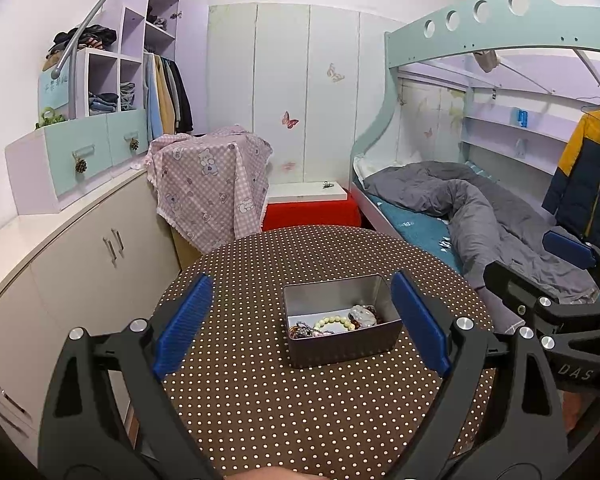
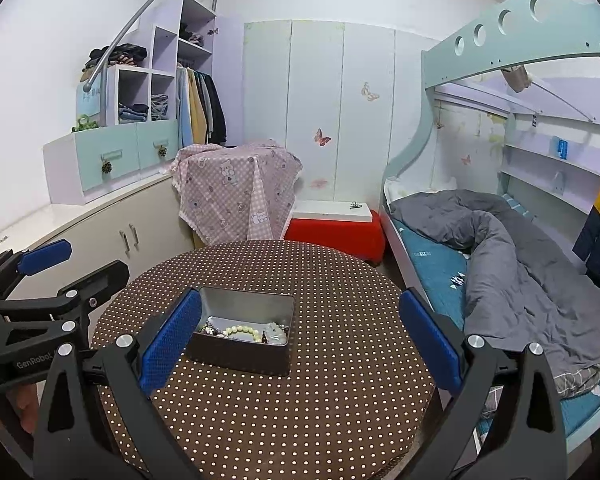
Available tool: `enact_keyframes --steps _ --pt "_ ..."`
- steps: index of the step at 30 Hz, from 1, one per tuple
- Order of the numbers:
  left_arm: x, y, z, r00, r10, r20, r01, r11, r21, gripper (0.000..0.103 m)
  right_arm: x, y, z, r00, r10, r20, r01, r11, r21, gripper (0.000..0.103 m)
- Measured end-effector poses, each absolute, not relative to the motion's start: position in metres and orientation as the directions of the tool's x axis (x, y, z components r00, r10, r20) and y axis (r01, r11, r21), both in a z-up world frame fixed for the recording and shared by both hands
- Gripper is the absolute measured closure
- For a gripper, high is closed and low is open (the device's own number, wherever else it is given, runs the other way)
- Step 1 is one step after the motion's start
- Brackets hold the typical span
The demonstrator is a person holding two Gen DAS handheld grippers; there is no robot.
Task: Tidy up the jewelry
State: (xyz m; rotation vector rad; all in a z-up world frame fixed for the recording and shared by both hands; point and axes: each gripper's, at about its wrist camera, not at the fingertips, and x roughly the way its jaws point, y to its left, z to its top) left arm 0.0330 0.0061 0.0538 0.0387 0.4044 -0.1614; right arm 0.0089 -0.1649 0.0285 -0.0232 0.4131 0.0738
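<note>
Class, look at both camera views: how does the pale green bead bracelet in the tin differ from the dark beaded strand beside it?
The pale green bead bracelet has light, fairly large beads lying in a clear open loop; the dark beaded strand has darker, smaller beads bunched in a tangle. The bracelet sits mid-tin, the strand in its corner. Both rest inside the tin, untouched.

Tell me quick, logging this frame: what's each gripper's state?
Left gripper: open, holding nothing.
Right gripper: open, holding nothing.
</note>
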Motion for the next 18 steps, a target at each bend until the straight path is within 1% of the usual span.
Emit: enact_keyframes --steps 18 --pt "0.0301 0.0114 0.0547 0.903 -0.158 -0.399 0.169 0.986 -0.008 0.014 0.0067 -0.1615 0.0271 0.912 0.067 -0.405 -0.074 0.997 0.001 0.008"
